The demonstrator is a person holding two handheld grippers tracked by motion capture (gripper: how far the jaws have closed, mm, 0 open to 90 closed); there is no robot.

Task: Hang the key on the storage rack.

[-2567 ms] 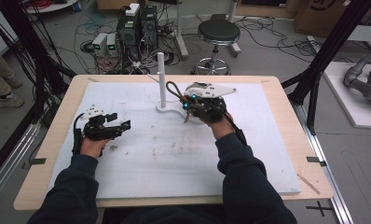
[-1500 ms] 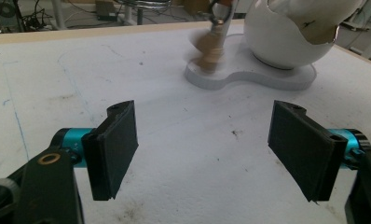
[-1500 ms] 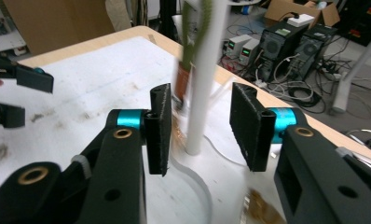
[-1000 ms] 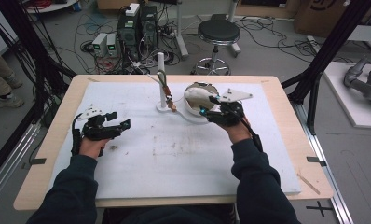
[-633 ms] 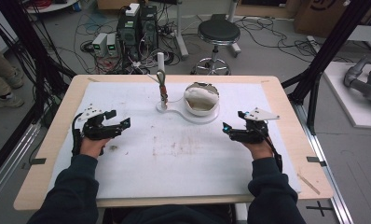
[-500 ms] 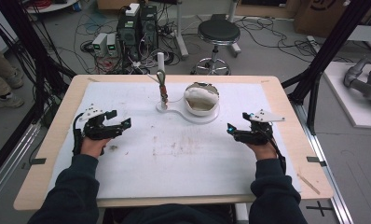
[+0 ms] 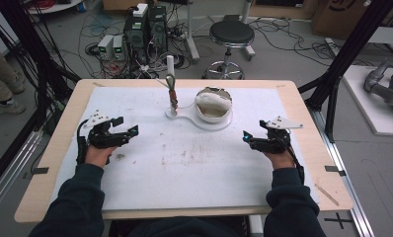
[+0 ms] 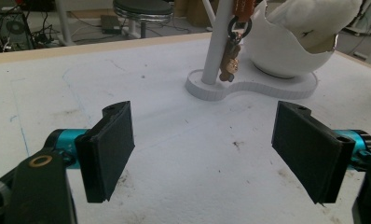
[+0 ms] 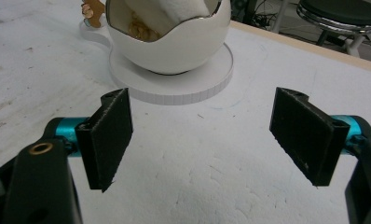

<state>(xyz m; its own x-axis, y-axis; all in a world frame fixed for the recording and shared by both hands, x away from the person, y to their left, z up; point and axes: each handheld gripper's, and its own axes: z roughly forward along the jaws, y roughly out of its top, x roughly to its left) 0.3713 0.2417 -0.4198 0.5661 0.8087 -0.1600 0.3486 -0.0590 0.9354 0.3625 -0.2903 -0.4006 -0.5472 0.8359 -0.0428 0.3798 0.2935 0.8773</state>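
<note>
Nearest the person, two dark sleeves (image 7: 81,202) enter from the bottom edge of the high view, each hand bearing a gripper over the white mat (image 7: 184,168) on the wooden table (image 7: 308,128). Left gripper (image 7: 128,132): at the left of the mat, jaws spread wide with only bare, smudged mat between them in the left gripper view; nothing held. Right gripper (image 7: 246,137): at the right of the mat, well apart from the stand; its jaws have just been opening and now stand wide, with nothing between them in the right gripper view. Farther back, centre of the mat: a white stand (image 7: 197,120) with a flat base, an upright post (image 7: 170,74) at its left end and an egg-shaped cup (image 9: 174,42) with a jagged rim at its right. Inside the cup, a white soft item (image 7: 212,100), possibly cloth or a plush piece; the views are too close-cropped to tell. A small brown charm (image 8: 229,60) hangs by a dark ring beside the post, just above the base. Beyond the table: a stool (image 7: 230,34), electronics boxes (image 7: 145,29) and cables on the floor.
</note>
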